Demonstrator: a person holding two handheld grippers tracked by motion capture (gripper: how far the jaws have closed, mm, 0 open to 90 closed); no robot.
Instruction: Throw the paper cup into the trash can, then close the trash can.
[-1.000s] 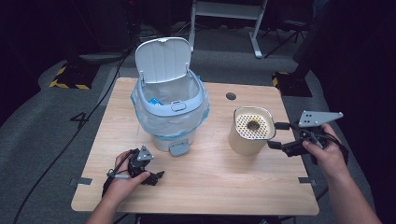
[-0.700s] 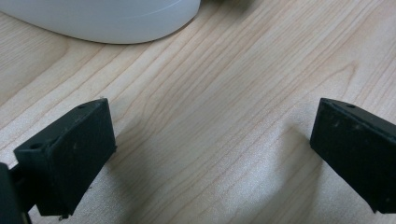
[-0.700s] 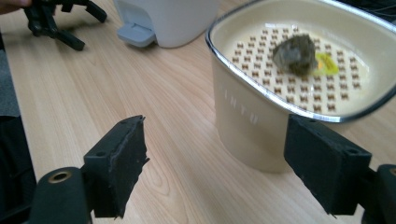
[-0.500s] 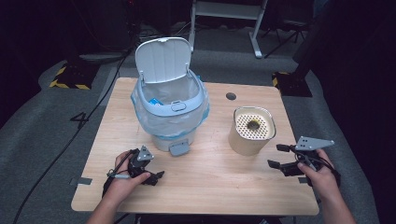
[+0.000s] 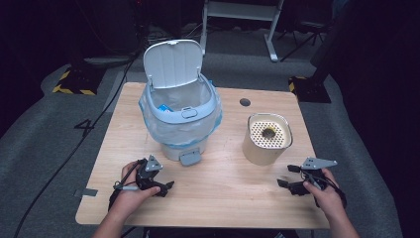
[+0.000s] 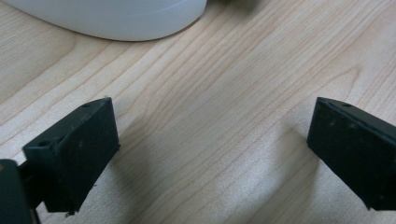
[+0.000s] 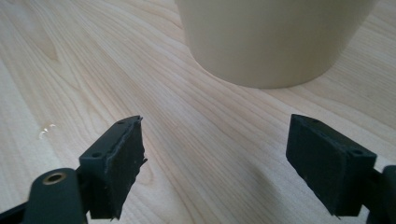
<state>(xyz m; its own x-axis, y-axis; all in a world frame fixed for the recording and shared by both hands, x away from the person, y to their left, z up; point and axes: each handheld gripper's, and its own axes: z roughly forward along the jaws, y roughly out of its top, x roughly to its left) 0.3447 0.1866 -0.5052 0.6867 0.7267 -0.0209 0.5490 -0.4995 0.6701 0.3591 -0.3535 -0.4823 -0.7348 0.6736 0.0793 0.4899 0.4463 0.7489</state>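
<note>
The right gripper has been drawn back from the beige canister toward the near edge of the tabletop. A second ago its fingers were held right at the canister's side, level with its upper half; half a second ago they had been pulled away and lowered. Now they are spread wide just above the wood, and the canister's base is seen ahead of them, well apart from both fingers. The hand has been lowered with them.
</note>
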